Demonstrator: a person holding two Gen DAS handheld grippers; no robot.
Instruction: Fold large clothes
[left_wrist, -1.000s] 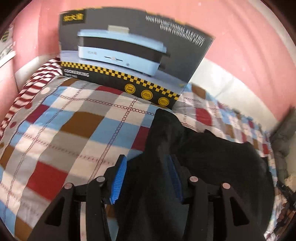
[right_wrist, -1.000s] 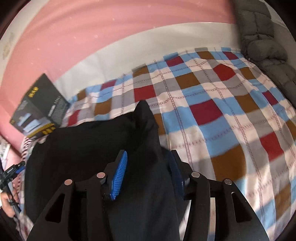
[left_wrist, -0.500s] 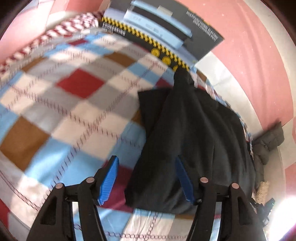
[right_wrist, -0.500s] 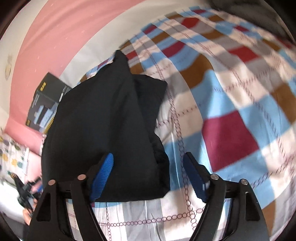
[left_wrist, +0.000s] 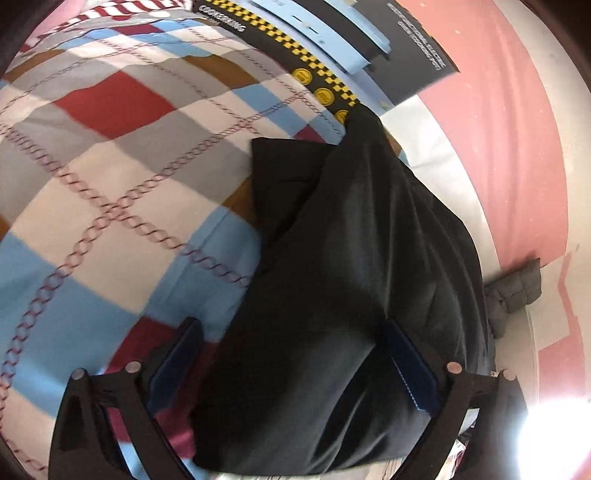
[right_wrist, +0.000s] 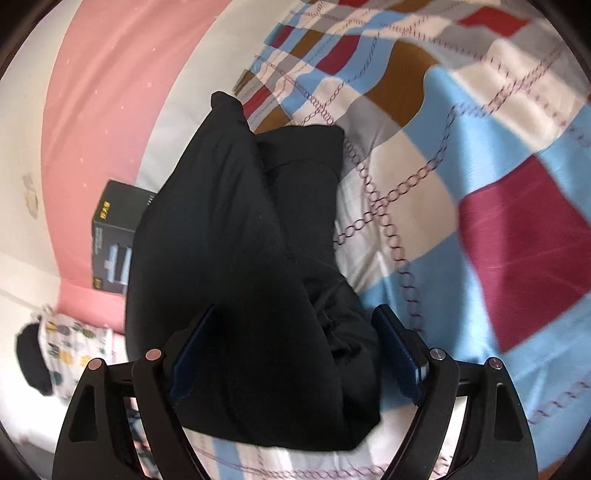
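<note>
Garment (left_wrist: 354, 280) — black, smooth, faintly shiny — lies on the checked bedspread (left_wrist: 110, 177) in a long doubled strip, one layer over another, its far tip near the box (left_wrist: 332, 44). Both the left gripper (left_wrist: 291, 365) and the right gripper (right_wrist: 295, 354) stand wide open over its near end, blue pads apart, gripping nothing. A lengthwise fold looks done; I judge the next move calls for pinching the near edge and carrying it toward the far tip — slippery cloth may slide.
</note>
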